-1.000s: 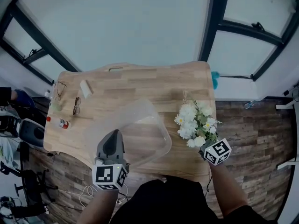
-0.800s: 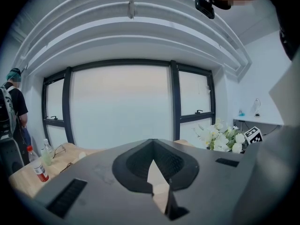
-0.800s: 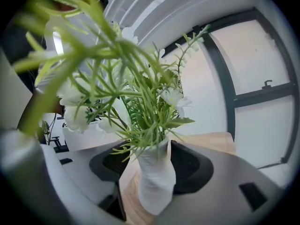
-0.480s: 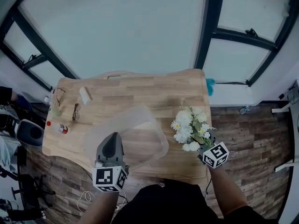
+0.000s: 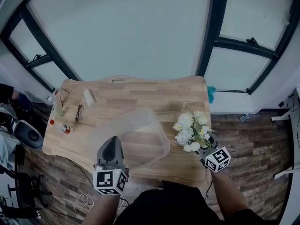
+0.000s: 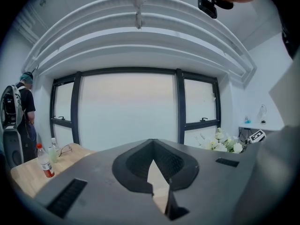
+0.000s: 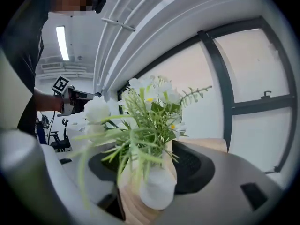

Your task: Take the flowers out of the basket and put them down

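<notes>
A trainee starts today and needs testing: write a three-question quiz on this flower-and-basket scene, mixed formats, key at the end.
1. True or false: the flowers lie inside the clear basket.
2. Which gripper has the flower stems between its jaws? A. left gripper B. right gripper C. neither
3. Fill in: in the head view, the red-capped bottle is at the table's ____ side.
Key: 1 false, they are outside it, at its right. 2 B, its jaws have just been opening and stand wide apart. 3 left.

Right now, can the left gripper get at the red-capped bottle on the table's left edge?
Probably not yet: the left gripper is shut on the clear basket; the path to the bottle looks otherwise free.
</notes>
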A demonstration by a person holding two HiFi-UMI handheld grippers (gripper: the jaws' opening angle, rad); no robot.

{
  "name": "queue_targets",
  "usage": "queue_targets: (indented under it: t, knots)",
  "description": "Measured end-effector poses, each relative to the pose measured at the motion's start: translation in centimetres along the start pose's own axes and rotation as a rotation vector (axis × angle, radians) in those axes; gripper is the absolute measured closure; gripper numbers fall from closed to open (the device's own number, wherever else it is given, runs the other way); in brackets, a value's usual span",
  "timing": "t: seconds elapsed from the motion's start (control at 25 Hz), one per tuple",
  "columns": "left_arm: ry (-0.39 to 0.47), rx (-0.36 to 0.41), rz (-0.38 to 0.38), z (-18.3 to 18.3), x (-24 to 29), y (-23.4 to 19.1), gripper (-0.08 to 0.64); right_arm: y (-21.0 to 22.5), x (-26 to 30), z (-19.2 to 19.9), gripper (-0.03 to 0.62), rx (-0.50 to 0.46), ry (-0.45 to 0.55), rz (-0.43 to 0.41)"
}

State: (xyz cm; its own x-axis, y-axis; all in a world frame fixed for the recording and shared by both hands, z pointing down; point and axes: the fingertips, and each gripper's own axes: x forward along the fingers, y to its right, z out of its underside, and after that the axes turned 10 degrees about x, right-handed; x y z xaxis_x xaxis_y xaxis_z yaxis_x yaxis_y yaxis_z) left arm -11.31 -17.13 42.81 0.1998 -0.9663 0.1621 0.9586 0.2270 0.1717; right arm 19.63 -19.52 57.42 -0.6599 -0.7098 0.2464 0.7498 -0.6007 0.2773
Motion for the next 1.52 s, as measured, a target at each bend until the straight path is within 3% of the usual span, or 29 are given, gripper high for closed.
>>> queue_targets:
  t: [0.6, 1.16, 1.32, 1.4, 1.52]
  knots:
    - [0.019, -0.020, -0.034, -0.1, -3.4, 0.3, 0.555, -0.4, -3.1, -0.3, 0.307, -0.018, 0.031, 0.041]
    - [0.028, -0.024, -0.008, 0.3, -5.1, 2.6, 0.555, -0.7, -7.9, -1.1, 0.319, -0.026, 0.072, 0.095]
    - [0.035, -0.024, -0.010, 0.1, -5.4, 2.7, 0.555, -2.0, -9.2, -2.0, 0.325, -0.028, 0.060, 0.068]
    - [0.040, -0.017, -0.006, 0.1, -5.7, 3.0, 0.555, -2.7, -9.8, -2.6, 0.337, -0.021, 0.075, 0.061]
    - [0.032, -0.011, 0.001, 0.7, -6.2, 3.5, 0.555, -3.3, -10.9, -4.5, 0.439, -0.041, 0.121, 0.097]
